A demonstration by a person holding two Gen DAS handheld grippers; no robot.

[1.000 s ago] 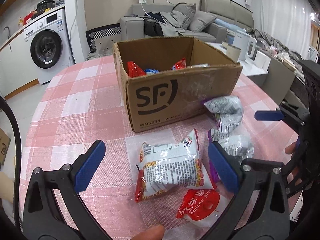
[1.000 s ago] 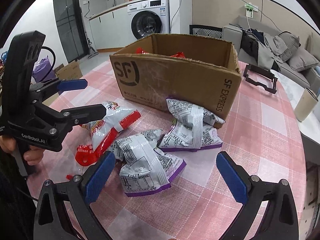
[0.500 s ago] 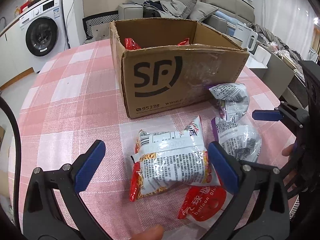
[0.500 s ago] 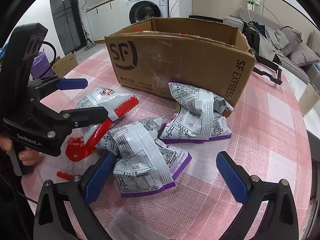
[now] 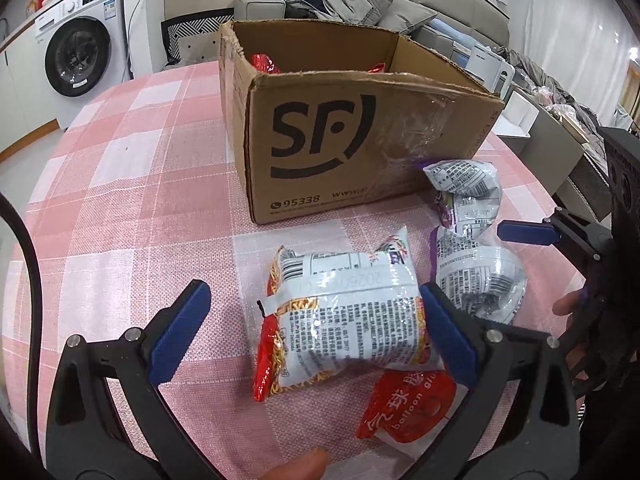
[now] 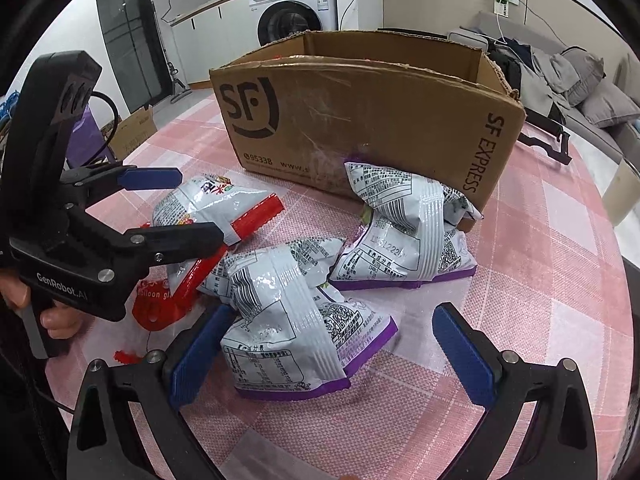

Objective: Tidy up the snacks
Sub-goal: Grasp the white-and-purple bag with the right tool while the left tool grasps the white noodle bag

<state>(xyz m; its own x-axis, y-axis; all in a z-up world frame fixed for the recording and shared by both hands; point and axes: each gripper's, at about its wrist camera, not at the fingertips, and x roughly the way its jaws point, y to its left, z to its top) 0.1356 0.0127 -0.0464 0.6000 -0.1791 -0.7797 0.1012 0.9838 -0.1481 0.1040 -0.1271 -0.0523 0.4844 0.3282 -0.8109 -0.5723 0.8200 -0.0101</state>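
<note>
Left gripper (image 5: 314, 334) jaws spread around the red-edged noodle packet (image 5: 344, 316); right gripper (image 6: 332, 350) jaws spread around the nearest purple-edged snack bag (image 6: 292, 328), both lying on the pink checked tablecloth (image 5: 120, 200); behind, the SF cardboard box (image 5: 352, 136)

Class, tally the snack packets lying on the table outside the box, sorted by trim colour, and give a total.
Purple-trimmed packets: 2 (one by the box, one nearer)
Red-trimmed packets: 1
Total: 3
The small red balloon-glue pack is not counted as a snack.
</note>
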